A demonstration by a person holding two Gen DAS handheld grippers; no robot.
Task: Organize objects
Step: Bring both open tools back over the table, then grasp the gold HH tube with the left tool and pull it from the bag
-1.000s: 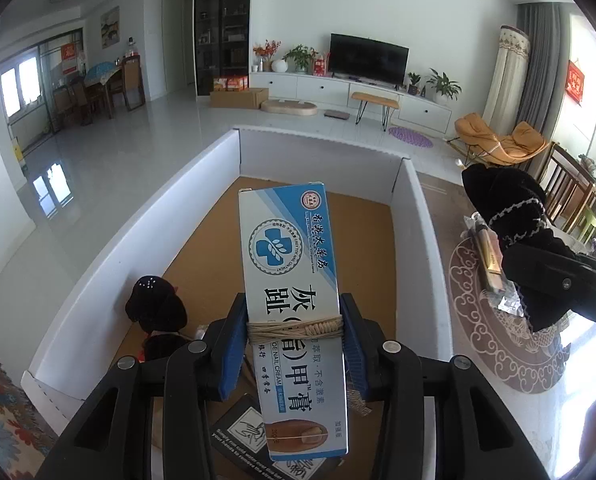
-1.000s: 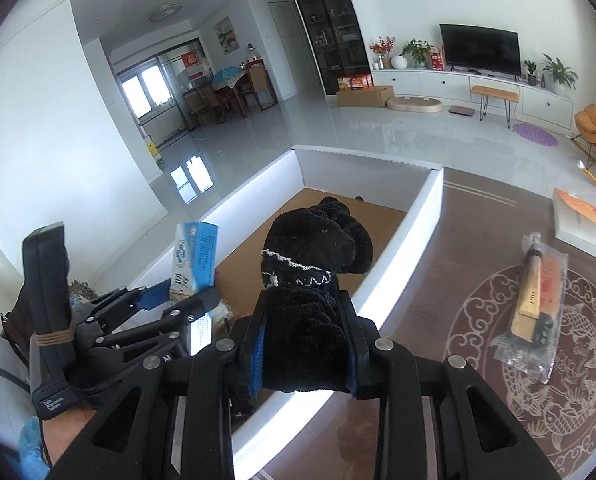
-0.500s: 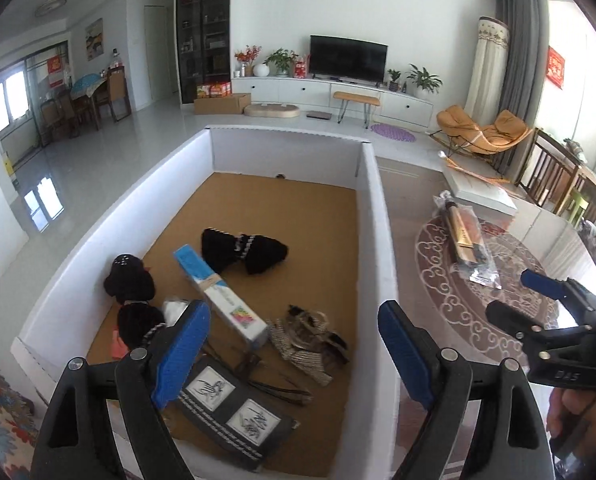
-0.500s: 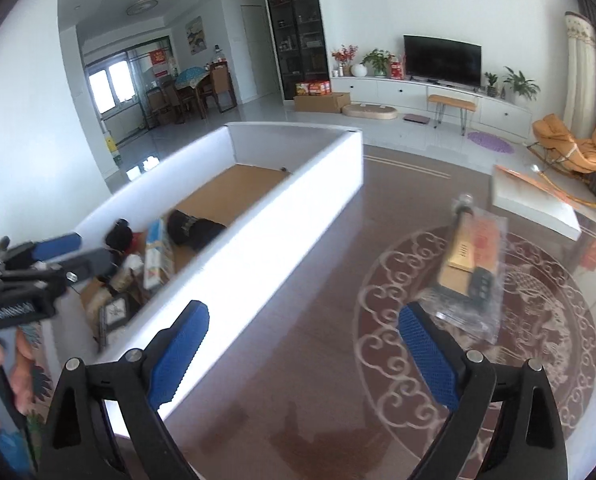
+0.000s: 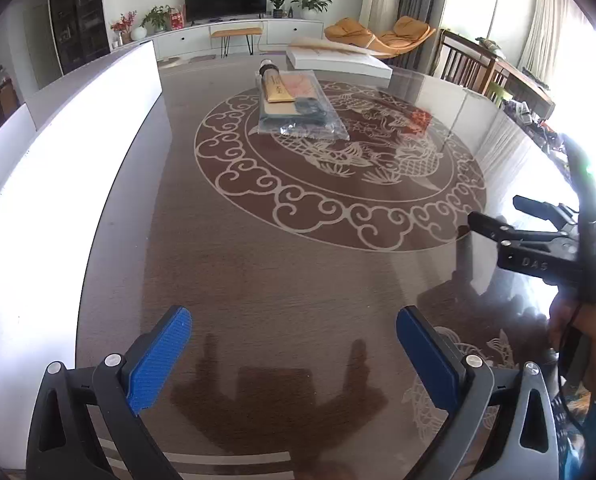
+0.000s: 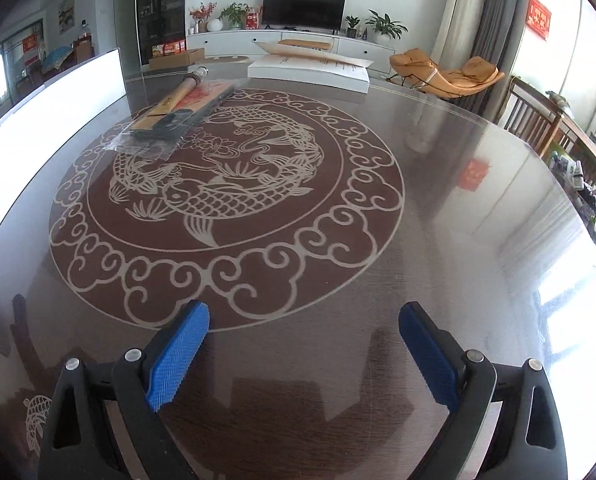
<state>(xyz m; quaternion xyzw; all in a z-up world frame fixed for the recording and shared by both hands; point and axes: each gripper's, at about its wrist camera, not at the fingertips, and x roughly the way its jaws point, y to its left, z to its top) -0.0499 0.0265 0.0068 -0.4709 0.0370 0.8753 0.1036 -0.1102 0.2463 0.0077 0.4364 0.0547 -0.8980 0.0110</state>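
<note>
A clear plastic bag holding a tan box and dark items lies on the far side of the dark glass table; it also shows in the right wrist view. My left gripper is open and empty, low over the near part of the table. My right gripper is open and empty, also over the near table; it shows at the right edge of the left wrist view. The bag is well ahead of both grippers. The white box wall stands along the left; its inside is hidden.
A flat white box with a paper on top lies beyond the bag, also in the right wrist view. The table has a round fish pattern under glass. Chairs stand at the far right edge.
Both grippers let go of the cream box and the black sock into the white box, opened, and swung right to face the table and the plastic bag.
</note>
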